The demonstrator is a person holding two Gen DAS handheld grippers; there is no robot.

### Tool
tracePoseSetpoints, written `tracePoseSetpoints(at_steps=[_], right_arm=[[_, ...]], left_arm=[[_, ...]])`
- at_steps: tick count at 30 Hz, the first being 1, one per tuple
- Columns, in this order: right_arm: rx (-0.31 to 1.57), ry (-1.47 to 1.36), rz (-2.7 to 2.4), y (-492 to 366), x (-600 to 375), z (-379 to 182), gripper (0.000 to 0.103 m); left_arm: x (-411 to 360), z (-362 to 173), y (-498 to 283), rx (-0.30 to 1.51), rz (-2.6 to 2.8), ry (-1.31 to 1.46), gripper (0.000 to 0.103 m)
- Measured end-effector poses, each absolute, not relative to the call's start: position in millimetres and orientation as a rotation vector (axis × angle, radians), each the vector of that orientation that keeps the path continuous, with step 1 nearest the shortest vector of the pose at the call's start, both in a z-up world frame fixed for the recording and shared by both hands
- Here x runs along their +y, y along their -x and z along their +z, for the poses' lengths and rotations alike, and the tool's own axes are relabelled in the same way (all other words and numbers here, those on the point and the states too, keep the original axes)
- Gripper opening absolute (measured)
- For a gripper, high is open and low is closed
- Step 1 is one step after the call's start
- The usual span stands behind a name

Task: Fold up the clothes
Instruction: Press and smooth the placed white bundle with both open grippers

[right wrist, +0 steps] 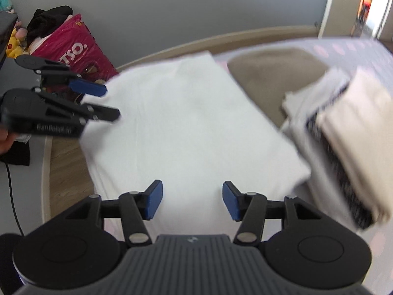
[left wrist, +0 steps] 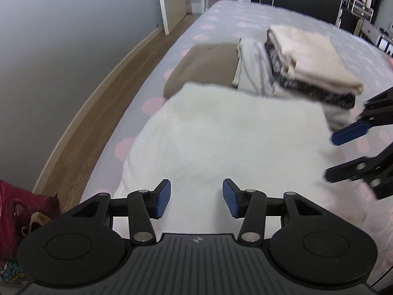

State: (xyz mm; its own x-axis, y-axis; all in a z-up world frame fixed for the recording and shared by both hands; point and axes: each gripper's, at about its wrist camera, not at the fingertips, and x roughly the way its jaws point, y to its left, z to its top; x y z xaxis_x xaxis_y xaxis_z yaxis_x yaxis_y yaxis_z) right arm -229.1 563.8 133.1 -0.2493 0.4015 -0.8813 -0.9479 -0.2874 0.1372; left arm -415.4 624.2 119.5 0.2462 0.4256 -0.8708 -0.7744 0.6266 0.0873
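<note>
A white folded garment (left wrist: 233,135) (right wrist: 191,123) lies flat on the bed, near its edge. My left gripper (left wrist: 196,196) hovers over the garment's near side, open, with nothing between its blue pads. My right gripper (right wrist: 192,199) hangs over the same garment, also open and empty. Each gripper shows in the other's view: the right gripper (left wrist: 341,152) at the garment's right edge, the left gripper (right wrist: 105,102) at its left corner. Whether either one touches the cloth I cannot tell.
A stack of folded clothes (left wrist: 312,59) (right wrist: 356,135), cream on top, sits beyond the white garment beside a flat taupe piece (left wrist: 203,66) (right wrist: 272,71). The grey bed sheet (left wrist: 245,17) has pink dots. A pink bag (right wrist: 76,46) stands on the wooden floor (left wrist: 103,113) by the grey wall.
</note>
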Motion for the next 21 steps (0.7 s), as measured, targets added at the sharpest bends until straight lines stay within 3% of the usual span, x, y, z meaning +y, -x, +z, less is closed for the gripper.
tracePoseSetpoints(at_steps=[10, 15, 21], right_arm=[[1.009, 0.956, 1.675, 235.7, 567.6, 69.2, 0.057], [0.968, 0.928, 1.672, 233.7, 555.9, 82.1, 0.058], [0.908, 0.832, 1.659, 222.8, 526.9, 111.2, 0.078]], left_arm=[[641.6, 77.8, 429.7, 1.031, 0.874, 0.487, 0.040], [625.9, 92.0, 431.2, 0.996, 0.923, 0.466, 0.040], [586.1, 121.9, 424.5, 0.924, 0.966, 0.449, 0.048]])
